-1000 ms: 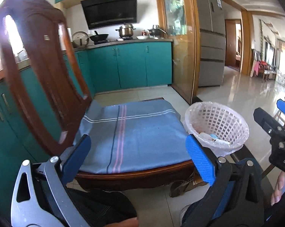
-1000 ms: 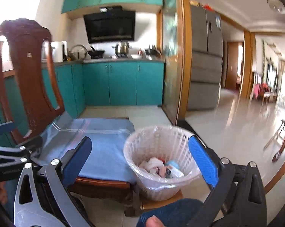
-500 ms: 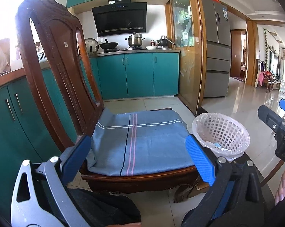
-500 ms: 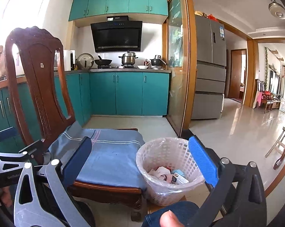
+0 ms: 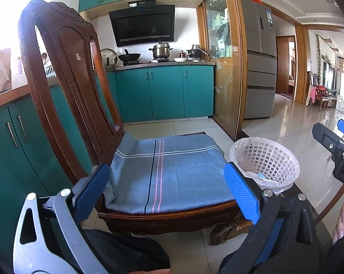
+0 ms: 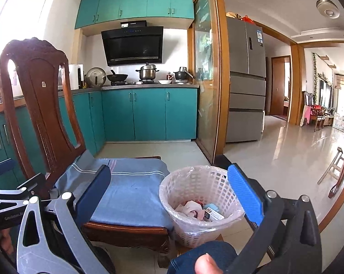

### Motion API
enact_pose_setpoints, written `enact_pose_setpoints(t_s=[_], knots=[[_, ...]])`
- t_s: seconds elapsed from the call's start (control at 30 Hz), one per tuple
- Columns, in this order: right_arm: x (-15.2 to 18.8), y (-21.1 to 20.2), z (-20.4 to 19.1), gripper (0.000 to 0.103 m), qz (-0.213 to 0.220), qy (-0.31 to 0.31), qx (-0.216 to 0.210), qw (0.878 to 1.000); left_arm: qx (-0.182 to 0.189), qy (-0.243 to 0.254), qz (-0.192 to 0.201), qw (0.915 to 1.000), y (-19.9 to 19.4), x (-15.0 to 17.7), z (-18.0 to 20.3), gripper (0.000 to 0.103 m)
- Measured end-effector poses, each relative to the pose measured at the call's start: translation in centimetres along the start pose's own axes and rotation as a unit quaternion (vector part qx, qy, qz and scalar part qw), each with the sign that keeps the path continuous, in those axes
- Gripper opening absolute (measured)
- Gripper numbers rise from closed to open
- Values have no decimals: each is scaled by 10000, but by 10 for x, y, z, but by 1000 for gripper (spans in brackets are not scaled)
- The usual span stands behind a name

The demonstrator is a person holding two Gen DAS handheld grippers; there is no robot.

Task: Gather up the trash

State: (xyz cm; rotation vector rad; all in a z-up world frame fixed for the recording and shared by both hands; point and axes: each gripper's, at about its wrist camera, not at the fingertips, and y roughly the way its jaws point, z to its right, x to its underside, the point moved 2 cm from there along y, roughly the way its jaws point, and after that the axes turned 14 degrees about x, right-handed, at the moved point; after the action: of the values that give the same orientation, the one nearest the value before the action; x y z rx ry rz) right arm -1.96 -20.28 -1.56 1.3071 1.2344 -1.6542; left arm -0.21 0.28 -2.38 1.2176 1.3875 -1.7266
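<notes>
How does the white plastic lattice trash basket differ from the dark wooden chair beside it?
The white plastic lattice trash basket is low, round, bag-lined and holds trash; the dark wooden chair is tall, high-backed, and its seat carries only a blue striped cloth. Both are beside each other.

A carved dark wooden chair (image 5: 64,73) with a blue striped cloth (image 5: 169,173) over its seat stands on pale floor tiles (image 6: 284,150), before teal kitchen cabinets (image 6: 149,114), a black range hood (image 5: 144,28) and a grey refrigerator (image 6: 245,80).
</notes>
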Motion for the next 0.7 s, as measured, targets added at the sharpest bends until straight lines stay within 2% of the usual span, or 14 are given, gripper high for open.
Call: enact_pose_setpoints(t_s=[0.7], knots=[[1, 0, 2, 100, 21, -36, 108, 9999, 21, 36, -44, 10000, 3, 1, 4, 100]])
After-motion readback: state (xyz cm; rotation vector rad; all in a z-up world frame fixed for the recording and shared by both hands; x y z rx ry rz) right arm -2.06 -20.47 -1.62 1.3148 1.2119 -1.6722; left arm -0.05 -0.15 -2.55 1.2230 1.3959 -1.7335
